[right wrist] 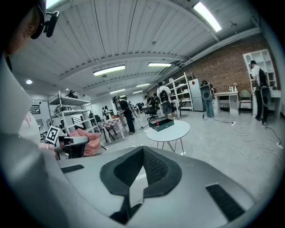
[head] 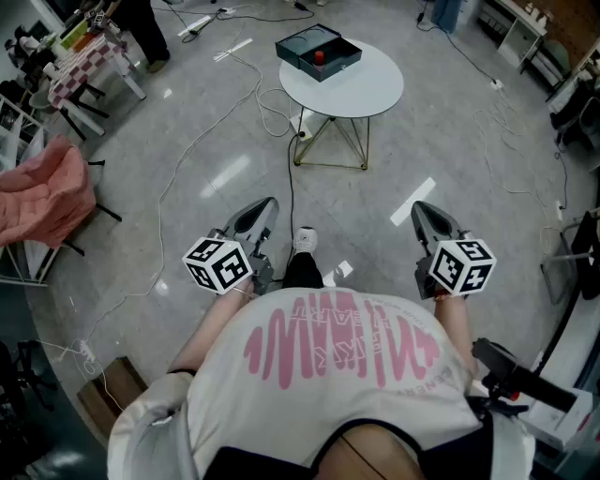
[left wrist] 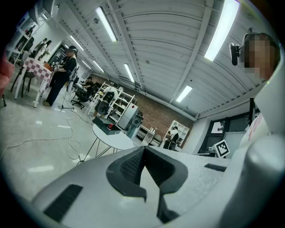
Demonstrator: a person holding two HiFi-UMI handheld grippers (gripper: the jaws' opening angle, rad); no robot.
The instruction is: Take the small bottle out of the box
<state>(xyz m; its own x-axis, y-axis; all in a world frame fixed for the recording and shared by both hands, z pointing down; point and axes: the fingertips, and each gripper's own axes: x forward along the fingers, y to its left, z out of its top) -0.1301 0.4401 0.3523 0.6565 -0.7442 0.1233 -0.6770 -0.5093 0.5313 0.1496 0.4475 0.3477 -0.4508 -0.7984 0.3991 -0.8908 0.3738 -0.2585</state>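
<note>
A dark open box (head: 317,52) lies on a round white table (head: 361,89) at the far end of the floor. Inside it stands a small bottle with a red cap (head: 320,57). My left gripper (head: 267,204) and right gripper (head: 419,208) are held low in front of my body, well short of the table, both pointing toward it. Each has its jaws shut with nothing between them. In the left gripper view the box (left wrist: 107,126) shows on the table (left wrist: 115,140) beyond the closed jaws. The right gripper view shows the box (right wrist: 160,124) and the red cap (right wrist: 157,123).
Cables (head: 267,108) trail over the grey floor around the table legs. A pink-draped chair (head: 47,197) stands at the left, with a checkered table (head: 89,52) and a person (head: 141,28) behind it. A cardboard box (head: 108,394) lies at the lower left. Shelves line the right wall.
</note>
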